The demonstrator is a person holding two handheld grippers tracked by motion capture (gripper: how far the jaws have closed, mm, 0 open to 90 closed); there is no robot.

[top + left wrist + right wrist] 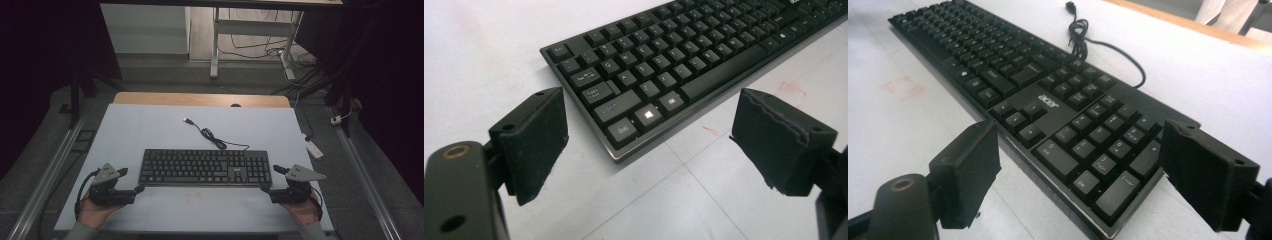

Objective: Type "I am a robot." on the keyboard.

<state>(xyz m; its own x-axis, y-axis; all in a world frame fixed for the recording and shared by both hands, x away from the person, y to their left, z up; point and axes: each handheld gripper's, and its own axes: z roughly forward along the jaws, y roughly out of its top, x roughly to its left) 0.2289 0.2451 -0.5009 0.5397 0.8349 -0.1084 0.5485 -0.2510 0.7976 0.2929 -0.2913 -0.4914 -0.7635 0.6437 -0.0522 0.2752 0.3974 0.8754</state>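
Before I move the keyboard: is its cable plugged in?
Unplugged. The cable lies loose on the table, its plug bare.

Gripper [1078, 175]: jaws wide apart, straddling the keyboard's near corner
Keyboard [1048, 107]: black, on white table [1198, 65]
Cable [1098, 45]: coiled beyond it

High view looks forward and down over the whole table [150, 125]. Each gripper view sits low and close, facing inward at one end of the keyboard [205, 167] (the item common to all three).
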